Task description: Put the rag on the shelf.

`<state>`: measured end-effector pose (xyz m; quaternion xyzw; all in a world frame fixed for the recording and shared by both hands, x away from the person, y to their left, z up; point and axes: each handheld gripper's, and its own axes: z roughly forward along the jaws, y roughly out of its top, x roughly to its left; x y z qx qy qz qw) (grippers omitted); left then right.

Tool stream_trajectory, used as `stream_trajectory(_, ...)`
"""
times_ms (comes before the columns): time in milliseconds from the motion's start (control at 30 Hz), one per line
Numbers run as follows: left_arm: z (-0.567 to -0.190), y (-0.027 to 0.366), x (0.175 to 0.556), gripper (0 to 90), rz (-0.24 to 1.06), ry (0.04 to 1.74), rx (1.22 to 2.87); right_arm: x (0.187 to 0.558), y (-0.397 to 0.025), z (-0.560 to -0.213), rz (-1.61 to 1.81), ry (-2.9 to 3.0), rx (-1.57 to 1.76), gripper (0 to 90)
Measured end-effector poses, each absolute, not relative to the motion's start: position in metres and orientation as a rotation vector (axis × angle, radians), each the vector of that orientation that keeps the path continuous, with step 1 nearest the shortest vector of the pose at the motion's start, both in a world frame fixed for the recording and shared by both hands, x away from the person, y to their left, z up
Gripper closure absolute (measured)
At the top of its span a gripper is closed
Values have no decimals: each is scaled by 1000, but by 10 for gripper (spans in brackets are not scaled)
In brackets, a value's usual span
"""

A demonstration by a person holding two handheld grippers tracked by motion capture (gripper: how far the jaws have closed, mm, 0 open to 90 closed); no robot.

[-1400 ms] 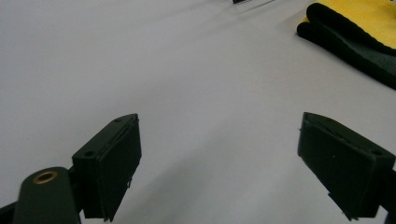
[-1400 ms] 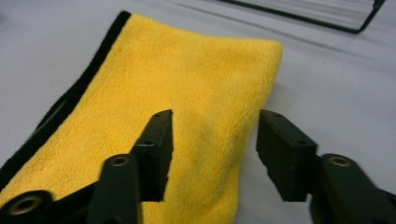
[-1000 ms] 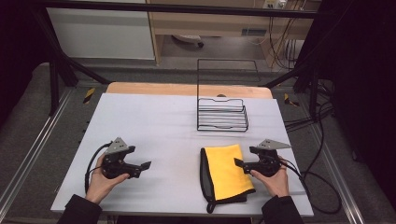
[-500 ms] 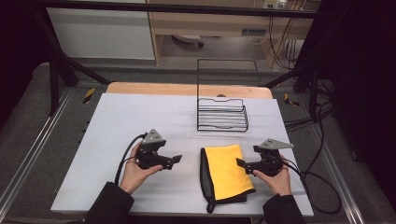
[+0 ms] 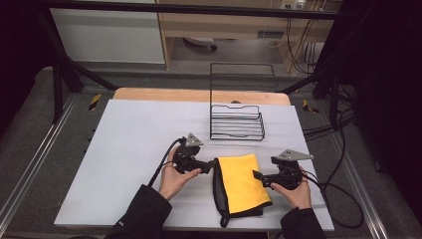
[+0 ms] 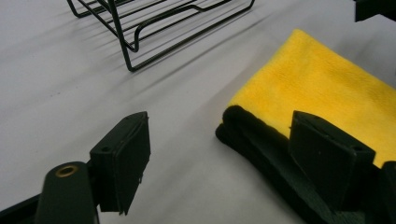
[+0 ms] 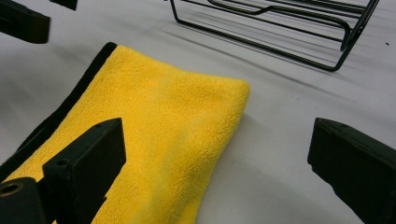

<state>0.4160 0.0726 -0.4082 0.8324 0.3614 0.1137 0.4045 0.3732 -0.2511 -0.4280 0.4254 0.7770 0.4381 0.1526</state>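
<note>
Yellow folded cloth (image 5: 242,180) lies on the table's (image 5: 134,139) near edge. The left gripper (image 5: 210,163) has moved in to its dark left edge, jaws wide, empty; the right gripper (image 5: 257,175), also open, straddles the right edge, suggesting a two-handed grasp.

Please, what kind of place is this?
Probably a lab recording station, not a home: a white table inside a black metal frame, loose cables beside it, and hand-held black two-jaw grippers working over it.

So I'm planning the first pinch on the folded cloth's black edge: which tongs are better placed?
Left tongs: open, already straddling the cloth's black edge. Right tongs are open at its yellow side.
</note>
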Motion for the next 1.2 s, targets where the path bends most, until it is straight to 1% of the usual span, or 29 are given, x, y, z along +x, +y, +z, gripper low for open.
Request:
stream_trajectory(67,-412,67,419,262,276,934,2105,373,-251,-428,1257,2231,1223,71)
stream_trajectory(167,-419,58,421,334,258,948,2114,374,-251,-429,1246,2239,1217,89)
stream_trajectory(267,-425,52,423,380,249,948,2136,375,-251,-429,1239,2242,1226,110)
stream_trajectory(400,-427,47,427,428,214,974,2099,377,-251,-428,1241,2246,1231,141)
stream_trajectory(533,-429,40,431,438,207,974,2125,382,-250,-428,1242,2241,1246,165)
stream_trajectory(567,-430,38,431,462,208,975,2141,385,-248,-428,1233,2245,1253,183)
stream_trajectory(633,-434,37,431,478,204,971,2169,387,-248,-429,1226,2249,1245,193)
stream_trajectory(800,-440,37,434,504,180,989,2178,399,-244,-431,1197,2259,1264,299)
stream_trajectory(833,-441,37,434,516,176,989,2180,405,-243,-432,1180,2259,1274,344)
stream_trajectory(867,-441,37,434,516,172,989,2183,405,-243,-432,1180,2259,1274,344)
stream_trajectory(933,-443,37,435,521,160,997,2175,413,-242,-435,1163,2275,1300,417)
stream_trajectory(967,-443,37,436,521,153,998,2175,413,-242,-435,1163,2275,1300,417)
stream_trajectory(1000,-444,37,437,530,139,999,2174,416,-241,-437,1155,2282,1298,441)
stream_trajectory(1033,-444,37,437,561,131,998,2173,419,-240,-439,1155,2294,1313,457)
stream_trajectory(1100,-445,37,437,570,119,1002,2169,421,-239,-441,1154,2311,1326,495)
stream_trajectory(1200,-445,37,438,586,109,1003,2160,425,-236,-446,1130,2338,1334,525)
